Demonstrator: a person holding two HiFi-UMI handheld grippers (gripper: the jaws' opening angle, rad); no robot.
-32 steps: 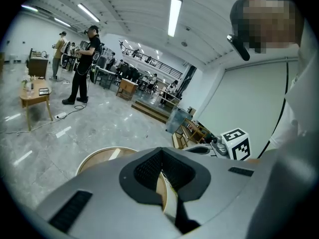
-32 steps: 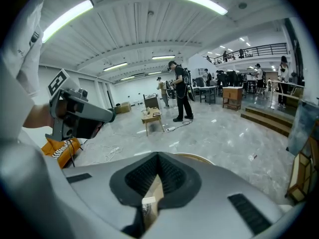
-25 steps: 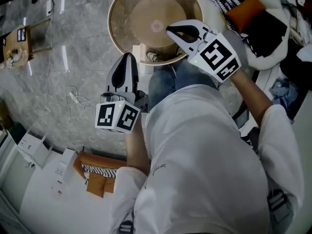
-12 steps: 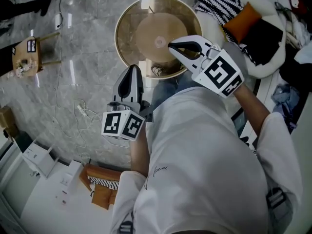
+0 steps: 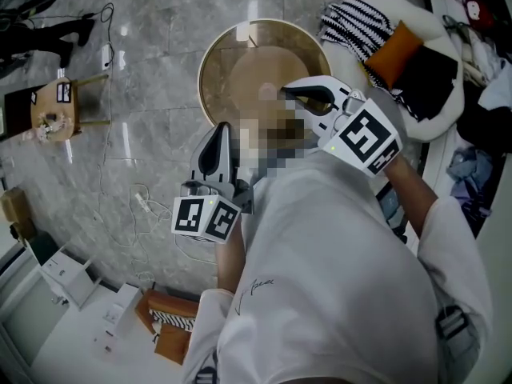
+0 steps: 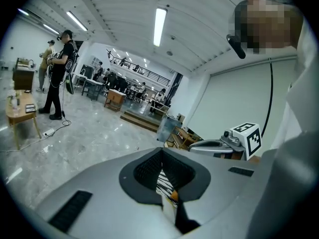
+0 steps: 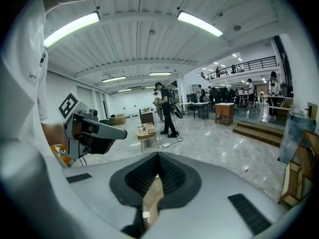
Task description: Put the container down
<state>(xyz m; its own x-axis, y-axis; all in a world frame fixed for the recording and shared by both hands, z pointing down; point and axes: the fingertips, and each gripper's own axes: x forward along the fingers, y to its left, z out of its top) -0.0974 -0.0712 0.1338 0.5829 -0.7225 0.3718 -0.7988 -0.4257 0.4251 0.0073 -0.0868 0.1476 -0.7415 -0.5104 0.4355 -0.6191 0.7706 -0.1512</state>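
Note:
No container shows in any view. In the head view my left gripper (image 5: 218, 131) is held at waist height over the marble floor, jaws shut and empty. My right gripper (image 5: 288, 94) hovers above the near rim of a round glass-topped table (image 5: 214, 64), also shut with nothing in it. The left gripper view looks out level across a hall, past its own shut left gripper (image 6: 161, 152), and the right gripper (image 6: 215, 146) shows at the right. In the right gripper view the right gripper (image 7: 158, 156) is shut, and the left gripper (image 7: 94, 129) shows at the left.
A sofa with an orange cushion (image 5: 394, 42) and striped fabric (image 5: 357, 13) lies at the upper right. A small wooden table (image 5: 56, 107) stands at the left, a cable (image 5: 144, 200) trails on the floor, and white boxes (image 5: 64, 275) sit lower left. A person (image 6: 60, 73) stands in the hall.
The head view has drifted, so the round table and floor sit further right and lower in frame. Both grippers stay shut and empty, keeping about the same pose before the body.

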